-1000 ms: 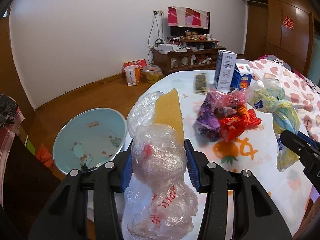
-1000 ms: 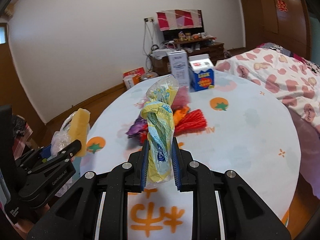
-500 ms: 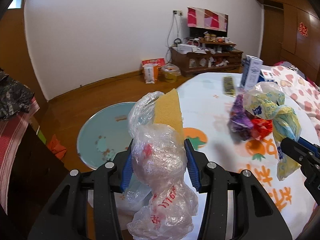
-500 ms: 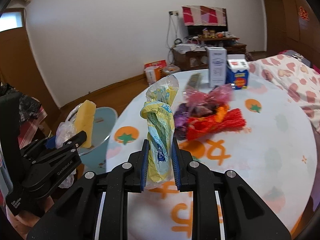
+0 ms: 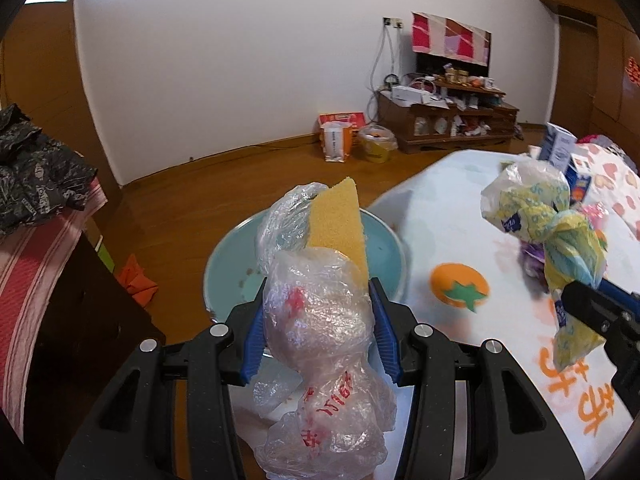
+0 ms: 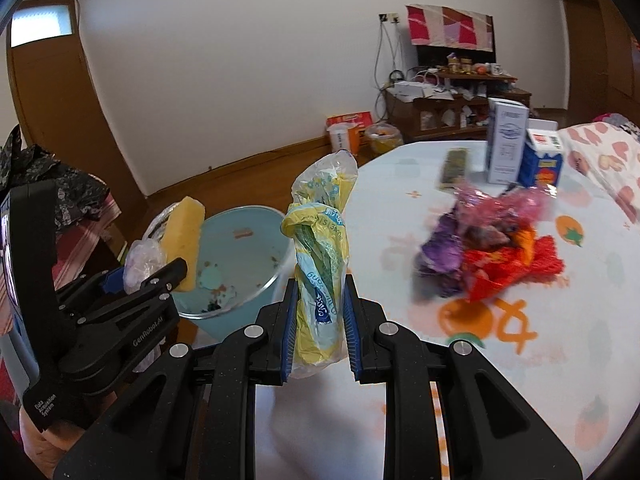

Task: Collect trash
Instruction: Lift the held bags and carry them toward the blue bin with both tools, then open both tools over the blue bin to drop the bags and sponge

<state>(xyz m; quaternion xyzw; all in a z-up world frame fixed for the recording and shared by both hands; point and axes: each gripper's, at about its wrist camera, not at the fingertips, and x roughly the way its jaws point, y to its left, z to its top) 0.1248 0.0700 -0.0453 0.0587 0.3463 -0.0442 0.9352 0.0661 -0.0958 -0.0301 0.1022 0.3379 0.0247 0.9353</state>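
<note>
My left gripper is shut on a crumpled clear plastic bag with red print; a yellow sponge sticks up out of it. Just beyond it on the floor stands a light blue bin, open, with scraps at its bottom. My right gripper is shut on a twisted yellow and blue plastic wrapper. In the right wrist view the left gripper with its sponge hangs at the bin's left rim. A heap of purple, pink and red trash lies on the table.
The round table has a white cloth with orange fruit prints. Two cartons and a dark flat packet stand at its far side. A striped cloth with a dark bag lies at the left. A low wooden cabinet stands by the wall.
Both grippers have swung left, away from the table's middle, each keeping its load. The blue bin has come from the left of the left wrist view to right behind the left gripper.
</note>
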